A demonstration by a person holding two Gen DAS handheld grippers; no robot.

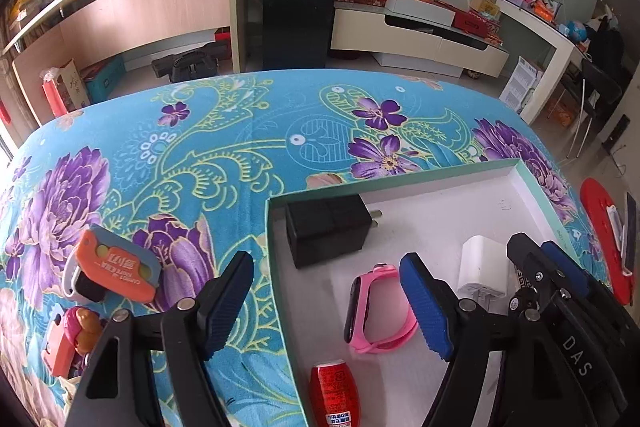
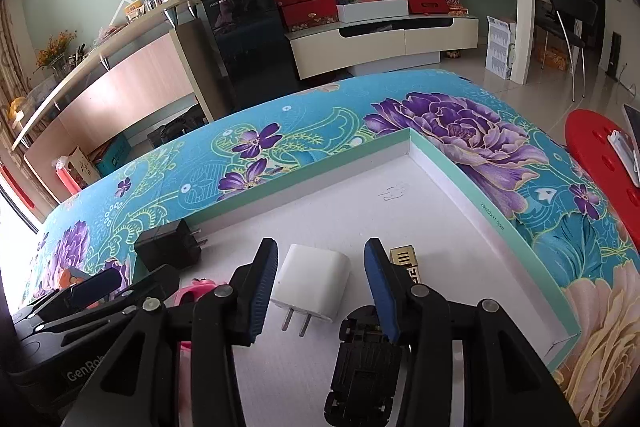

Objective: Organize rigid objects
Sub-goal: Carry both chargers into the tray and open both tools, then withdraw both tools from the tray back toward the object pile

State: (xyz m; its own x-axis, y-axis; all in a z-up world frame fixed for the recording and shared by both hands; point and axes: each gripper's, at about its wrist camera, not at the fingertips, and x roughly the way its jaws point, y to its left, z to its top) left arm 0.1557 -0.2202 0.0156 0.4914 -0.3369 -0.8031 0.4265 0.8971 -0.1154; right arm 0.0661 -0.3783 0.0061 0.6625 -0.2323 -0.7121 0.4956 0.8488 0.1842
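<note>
A shallow white box with a mint rim (image 1: 538,195) (image 2: 452,157) lies on the flowered table. In it are a black charger (image 1: 326,229) (image 2: 170,247), a white charger (image 1: 482,269) (image 2: 312,281), a pink watch (image 1: 378,309), a red bottle (image 1: 334,393), a black toy car lying upside down (image 2: 364,363) and a gold block (image 2: 404,259). My left gripper (image 1: 326,307) is open over the box's left rim, empty. My right gripper (image 2: 320,291) is open, its fingers either side of the white charger. An orange box cutter (image 1: 114,269) and a small toy figure (image 1: 74,339) lie on the cloth to the left.
The table is covered by a blue cloth with purple flowers (image 1: 248,135). A red stool (image 2: 600,155) stands to the right of the table. Shelves, a black cabinet (image 1: 298,3) and a TV stand (image 2: 384,39) line the far wall.
</note>
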